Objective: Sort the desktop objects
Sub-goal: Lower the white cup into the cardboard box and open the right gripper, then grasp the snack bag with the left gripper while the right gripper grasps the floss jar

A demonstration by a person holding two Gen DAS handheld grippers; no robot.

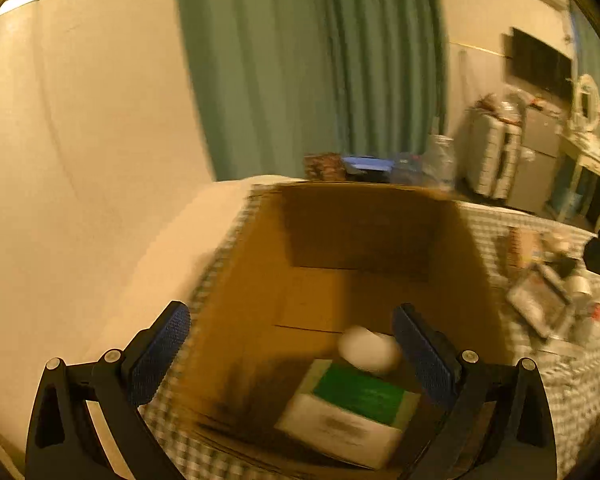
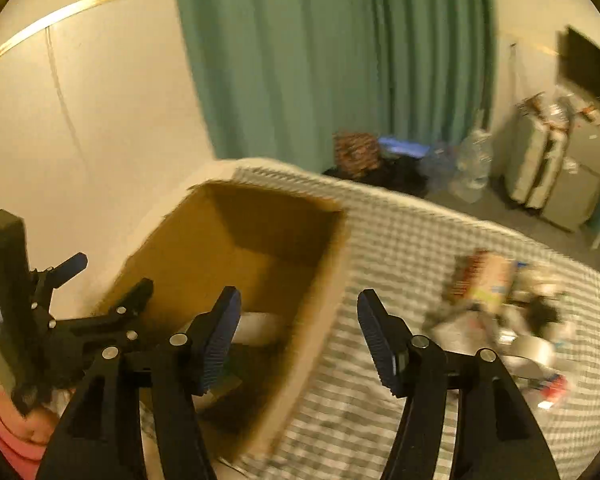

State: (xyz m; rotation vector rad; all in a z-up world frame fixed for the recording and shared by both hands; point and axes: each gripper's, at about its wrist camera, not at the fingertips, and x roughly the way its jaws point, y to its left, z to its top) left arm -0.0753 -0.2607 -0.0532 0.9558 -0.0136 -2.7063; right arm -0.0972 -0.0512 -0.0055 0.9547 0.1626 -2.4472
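Observation:
An open cardboard box (image 1: pixel 452 280) (image 2: pixel 320 300) stands on a green-checked cloth (image 1: pixel 572 392) (image 2: pixel 400 248). Inside it lie a green-and-white packet (image 1: pixel 352 408) and a white rounded object (image 1: pixel 368 348) (image 2: pixel 260 326). My left gripper (image 1: pixel 294 344) hangs above the box's near end, open, with nothing between its fingers; it also shows at the left of the right wrist view (image 2: pixel 108 276). My right gripper (image 2: pixel 298 328) hovers over the box's right wall, open and empty. A blurred pile of loose objects (image 1: pixel 548 296) (image 2: pixel 500 312) lies on the cloth to the right.
A cream wall (image 1: pixel 80 160) runs close along the box's left side. A green curtain (image 2: pixel 320 60) hangs behind. Beyond the cloth's far edge stand water bottles (image 2: pixel 474 164), suitcases (image 2: pixel 540 160) and a dark bag (image 2: pixel 360 152). A pink sleeve (image 2: pixel 8 432) shows at bottom left.

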